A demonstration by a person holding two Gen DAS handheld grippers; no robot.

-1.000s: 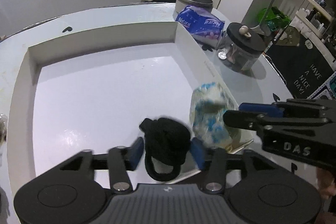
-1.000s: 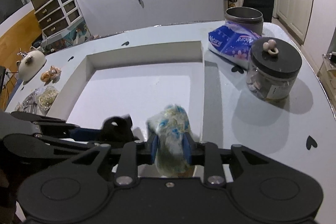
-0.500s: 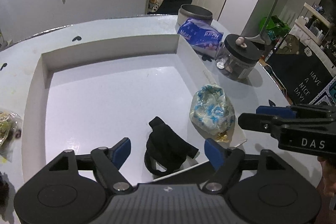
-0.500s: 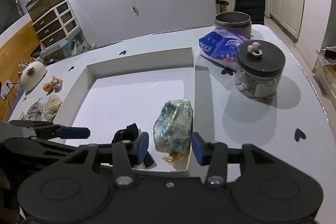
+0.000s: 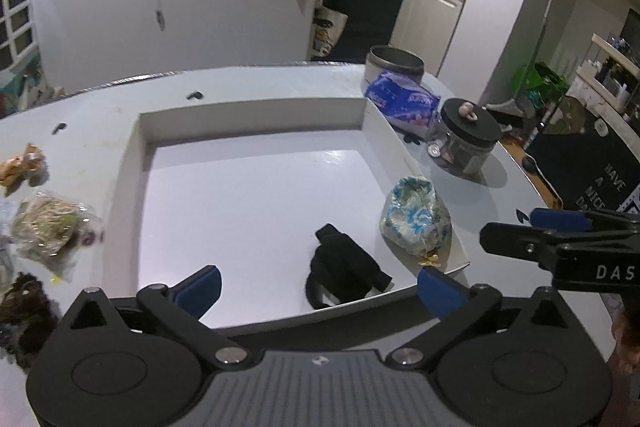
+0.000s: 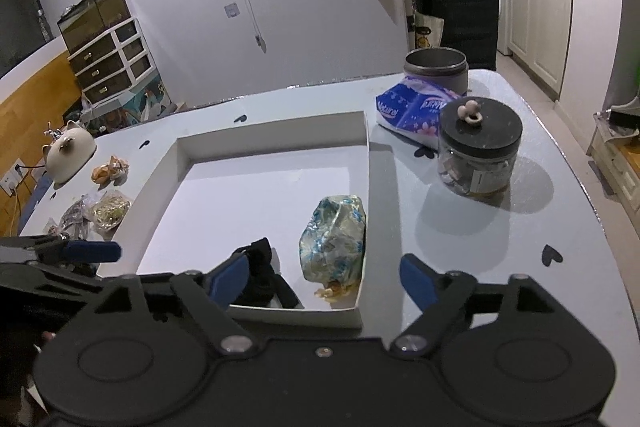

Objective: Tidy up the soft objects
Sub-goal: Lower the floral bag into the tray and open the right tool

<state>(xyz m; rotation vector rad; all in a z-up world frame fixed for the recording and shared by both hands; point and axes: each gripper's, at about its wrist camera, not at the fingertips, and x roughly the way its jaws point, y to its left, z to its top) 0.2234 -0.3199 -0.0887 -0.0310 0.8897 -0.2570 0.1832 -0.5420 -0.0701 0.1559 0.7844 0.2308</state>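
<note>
Left wrist view is showing your left gripper [image 5: 318, 283] with its jaws opening wide and nothing pinched between them. Its blue pads [image 5: 438, 291] are hanging over the near edge of the white tray [image 5: 252, 115]. A black fabric roll [image 5: 346, 273] is lying inside the tray near that edge, clear of both pads. Just to its right, a blue-and-white bundle [image 5: 416, 221] is resting against the tray's right wall. Your right gripper [image 5: 536, 227] is reaching in from the right side, beside the tray.

Right wrist view is showing the right gripper's jaws opening too, gripping nothing. The bundle [image 6: 334, 239] is sitting in the tray's near right corner, ahead of the pads and apart from them. The roll [image 6: 260, 279] is partly hiding behind the left pad [image 6: 228, 275].

On the bench [image 6: 460, 247], a lidded jar [image 6: 478, 147], a tissue pack [image 6: 412, 109] and a metal tin [image 6: 436, 67] are standing to the tray's right.
</note>
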